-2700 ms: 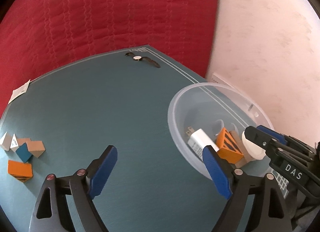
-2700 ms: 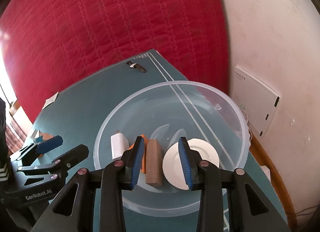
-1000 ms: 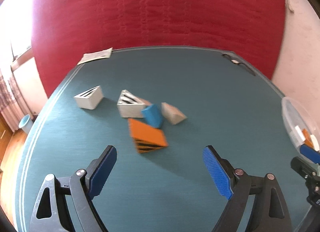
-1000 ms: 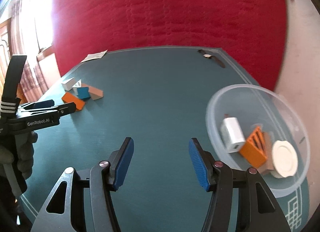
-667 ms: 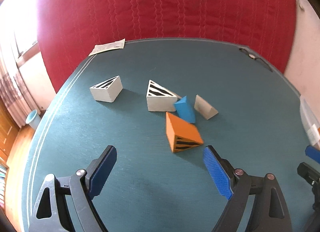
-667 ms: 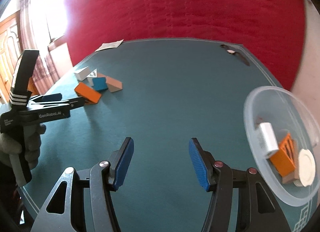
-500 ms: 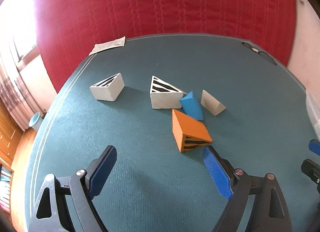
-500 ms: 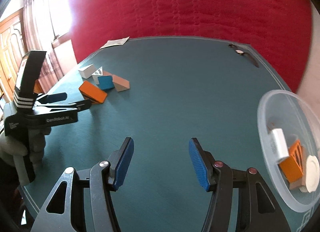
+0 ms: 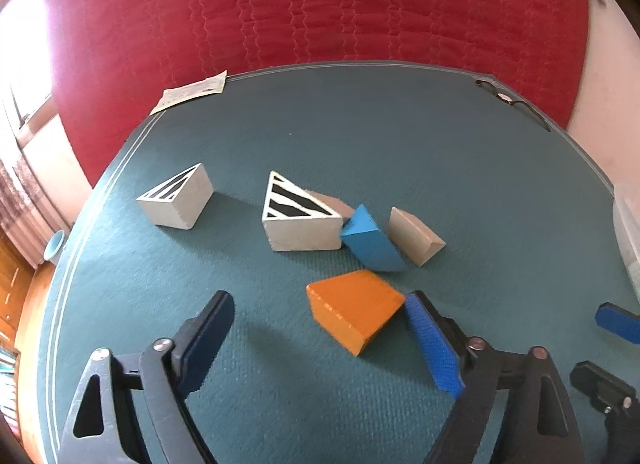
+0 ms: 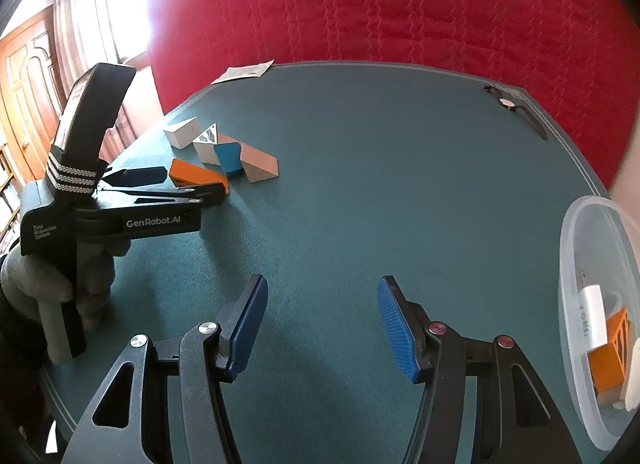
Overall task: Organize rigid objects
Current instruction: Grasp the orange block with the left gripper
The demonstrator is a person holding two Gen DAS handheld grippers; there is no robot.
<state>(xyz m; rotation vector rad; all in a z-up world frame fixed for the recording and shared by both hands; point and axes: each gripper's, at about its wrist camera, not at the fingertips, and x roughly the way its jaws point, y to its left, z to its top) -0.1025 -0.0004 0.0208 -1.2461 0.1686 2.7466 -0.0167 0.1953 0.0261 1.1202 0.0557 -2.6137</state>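
An orange wedge block [image 9: 354, 307] lies on the teal table between my left gripper's [image 9: 320, 324] open fingers, close to the right finger [image 9: 430, 338]. Behind it lie a blue block [image 9: 370, 240], a tan wedge [image 9: 414, 236] and two white striped wedges [image 9: 298, 222] [image 9: 176, 196]. In the right wrist view the left gripper [image 10: 160, 184] straddles the orange block [image 10: 192, 174]. My right gripper [image 10: 320, 324] is open and empty over bare table. The clear bowl [image 10: 576, 264] at the right holds a white charger [image 10: 592, 316] and an orange block [image 10: 612, 356].
A wristwatch [image 9: 510, 102] lies at the table's far right edge and a paper slip [image 9: 192, 90] at the far left edge. A red quilted cover hangs behind the table. The right gripper's fingertip [image 9: 616, 322] shows at the right of the left wrist view.
My left gripper has swung away from the bowl to the block cluster and come forward and down around the orange block. My right gripper has backed out of the bowl and turned left.
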